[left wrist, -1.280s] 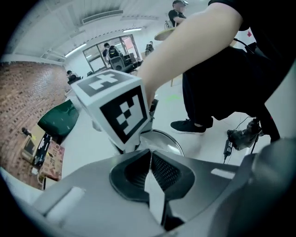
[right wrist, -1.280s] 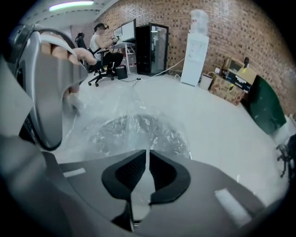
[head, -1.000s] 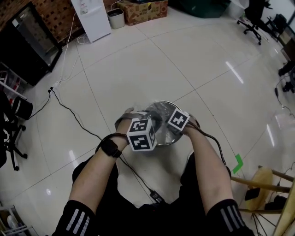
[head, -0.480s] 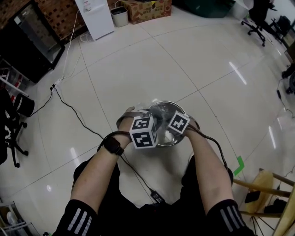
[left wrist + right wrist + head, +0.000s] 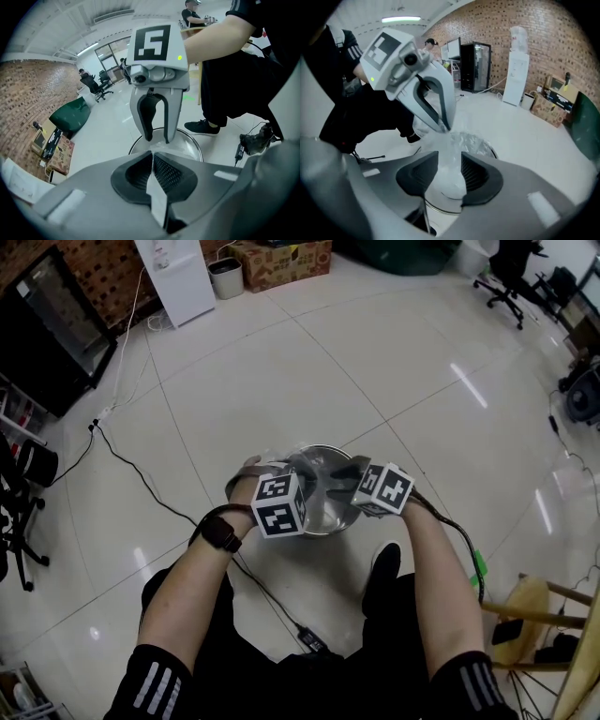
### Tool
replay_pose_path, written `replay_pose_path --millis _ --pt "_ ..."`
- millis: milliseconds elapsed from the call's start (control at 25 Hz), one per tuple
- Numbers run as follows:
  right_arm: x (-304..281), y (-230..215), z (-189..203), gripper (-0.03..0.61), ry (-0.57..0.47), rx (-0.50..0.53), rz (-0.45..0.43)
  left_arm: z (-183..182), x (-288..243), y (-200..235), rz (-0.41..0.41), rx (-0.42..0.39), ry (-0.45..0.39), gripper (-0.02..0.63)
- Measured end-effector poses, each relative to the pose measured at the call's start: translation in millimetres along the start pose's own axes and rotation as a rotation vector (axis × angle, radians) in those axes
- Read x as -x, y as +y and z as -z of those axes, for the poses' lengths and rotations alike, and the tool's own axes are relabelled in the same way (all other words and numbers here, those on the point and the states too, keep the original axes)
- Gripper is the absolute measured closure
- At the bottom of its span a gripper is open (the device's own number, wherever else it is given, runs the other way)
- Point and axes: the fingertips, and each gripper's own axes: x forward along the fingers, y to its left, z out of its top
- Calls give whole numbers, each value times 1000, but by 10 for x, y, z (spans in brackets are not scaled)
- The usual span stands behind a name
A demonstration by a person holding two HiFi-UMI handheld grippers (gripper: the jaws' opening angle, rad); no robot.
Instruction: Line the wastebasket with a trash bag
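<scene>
One left tool (image 5: 152,161), pinching trash bag (image 5: 158,201) — pinch hidden overhead

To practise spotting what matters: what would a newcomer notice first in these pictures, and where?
First comes the round metal wastebasket on the pale tiled floor, right below the person, with a clear trash bag bunched over its mouth. The left gripper has its jaws shut on a fold of the bag. The right gripper has just been opening its jaws, which now stand apart around the film without pressing it.
</scene>
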Motion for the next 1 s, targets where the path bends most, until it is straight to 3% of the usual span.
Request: replay_pose_path --millis 80,200,320,480,680,1000 --pt "13 102 -111 414 -16 34 -14 -39 -7 4 -2 5 -12 615" --pt "-82 98 -124 422 26 77 32 -96 18 -7 4 16 -45 606" --pt "-90 26 -92 571 36 80 73 -120 43 -13 13 19 -55 568" --pt "20 -22 -84 571 10 43 81 -78 160 45 26 44 -71 482" --pt "247 -115 -36 571 -45 -19 103 98 459 109 63 89 -75 461" --pt "445 -199 343 571 -3 -65 139 630 684 210 60 179 16 444"
